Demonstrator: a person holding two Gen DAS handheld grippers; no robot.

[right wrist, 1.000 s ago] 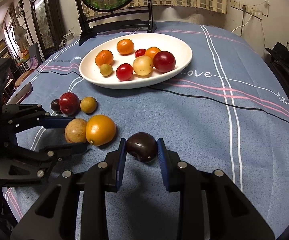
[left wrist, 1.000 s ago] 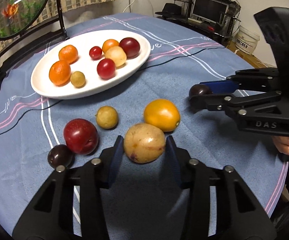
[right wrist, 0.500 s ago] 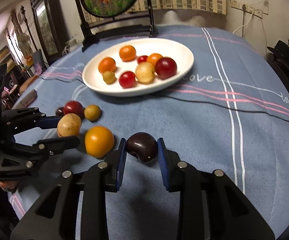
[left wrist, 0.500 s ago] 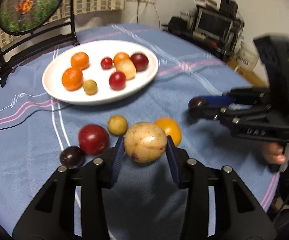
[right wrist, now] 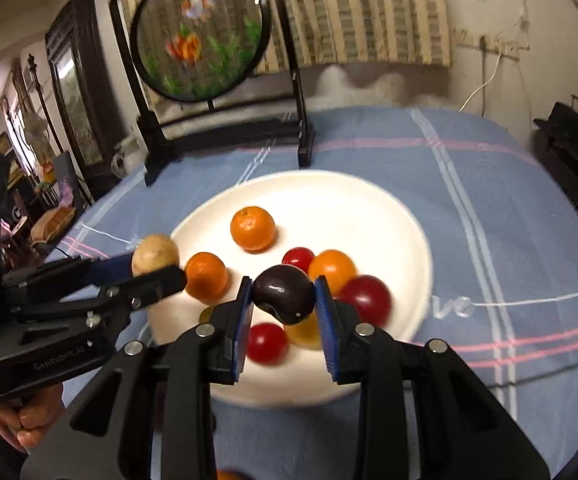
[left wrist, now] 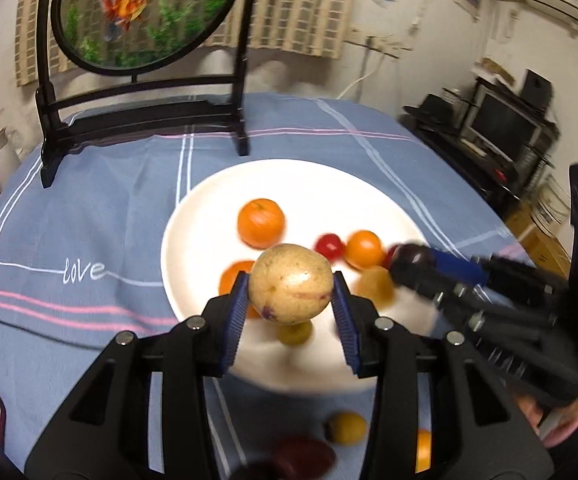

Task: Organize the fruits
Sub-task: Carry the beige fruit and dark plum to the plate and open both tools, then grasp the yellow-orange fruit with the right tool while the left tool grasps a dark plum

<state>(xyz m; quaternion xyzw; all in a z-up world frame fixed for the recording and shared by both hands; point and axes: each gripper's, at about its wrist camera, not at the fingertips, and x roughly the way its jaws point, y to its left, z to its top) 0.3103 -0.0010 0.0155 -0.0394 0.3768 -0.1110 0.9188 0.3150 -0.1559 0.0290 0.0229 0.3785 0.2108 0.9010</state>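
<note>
Left wrist view: left gripper [left wrist: 291, 292] clamped on tan fruit [left wrist: 290, 283], held above white plate [left wrist: 209, 208]. Right gripper [right wrist: 283, 300] pinches dark plum [right wrist: 283, 294] over the plate too. Lower each into a bare patch ahead of the fingers before releasing; avoid knocking the oranges.

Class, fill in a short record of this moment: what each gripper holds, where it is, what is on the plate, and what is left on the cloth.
left gripper: shut on the tan fruit, held above the white plate
right gripper: shut on the dark plum, also above the plate
on the plate: a tangerine, a second tangerine, further red, orange and yellow fruits, partly blurred
on the blue tablecloth: a small yellow fruit, a red plum
behind the plate: a round goldfish screen
</note>
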